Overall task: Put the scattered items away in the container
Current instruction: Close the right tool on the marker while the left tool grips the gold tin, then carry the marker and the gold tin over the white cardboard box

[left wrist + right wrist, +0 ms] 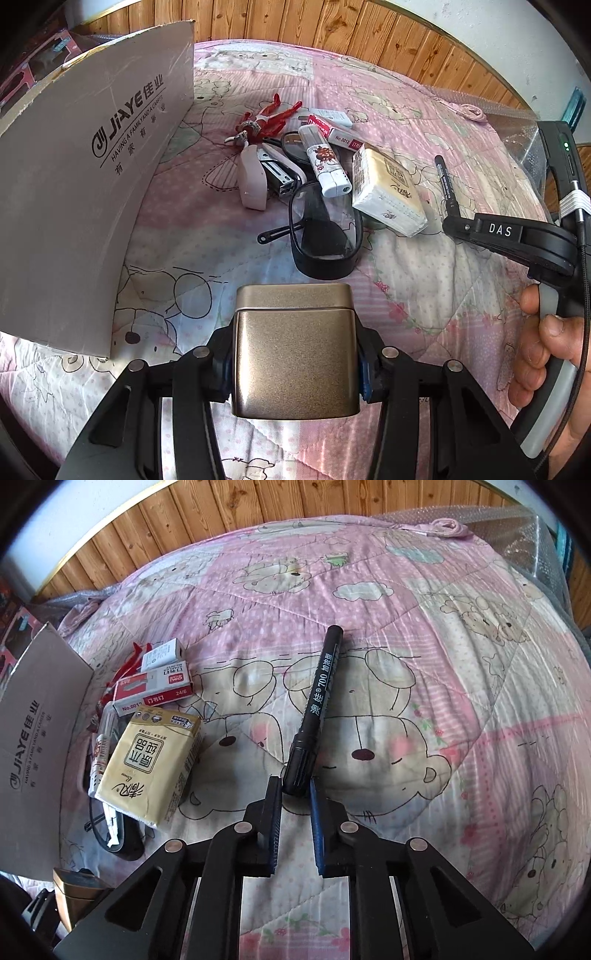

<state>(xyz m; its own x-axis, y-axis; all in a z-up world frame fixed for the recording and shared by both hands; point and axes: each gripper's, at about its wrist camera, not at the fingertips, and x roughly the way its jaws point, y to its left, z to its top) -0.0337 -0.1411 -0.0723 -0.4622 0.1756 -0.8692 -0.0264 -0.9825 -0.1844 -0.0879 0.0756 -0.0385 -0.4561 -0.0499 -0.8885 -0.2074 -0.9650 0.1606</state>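
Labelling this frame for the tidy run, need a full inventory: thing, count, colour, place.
metal tin: 1, bronze-gold, clamped in the left gripper
marker pen: 1, black, on the quilt, near end between the right gripper's fingers
tissue pack: 1, cream, right of the pile
staple box: 1, red and white, behind the tissue pack
small white box: 1, far end of the pile
toy figure: 1, red and silver, far left of the pile
stapler: 1, pale pink
glasses: 1 pair, black
white tube: 1, red print
cardboard box: 1, grey, left
quilt: 1, pink cartoon print
left gripper: black
right gripper: black
hand: 1, on the right gripper's handle
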